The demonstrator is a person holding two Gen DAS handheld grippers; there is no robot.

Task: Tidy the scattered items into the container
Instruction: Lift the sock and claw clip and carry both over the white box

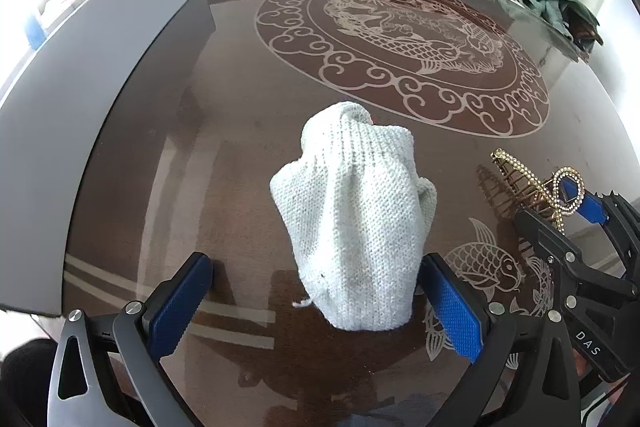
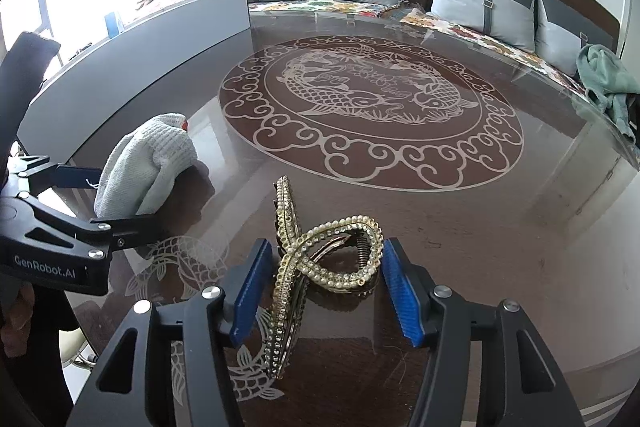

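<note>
While the left gripper (image 1: 320, 303) stands open around the white knitted cloth (image 1: 356, 223) at frame centre, the right gripper (image 2: 324, 287) stands open around the gold hair clip (image 2: 320, 251) at lower centre; grey container (image 2: 140, 47) upper left.

White knit cloth (image 1: 352, 219), gold rhinestone hair claw (image 2: 320, 259), brown table (image 1: 240, 155) with pale fish medallion.

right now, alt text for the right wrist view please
An open right gripper straddles a gold rhinestone hair claw on a glossy brown table with koi carvings. To the left, the left gripper brackets a white knitted item.
</note>
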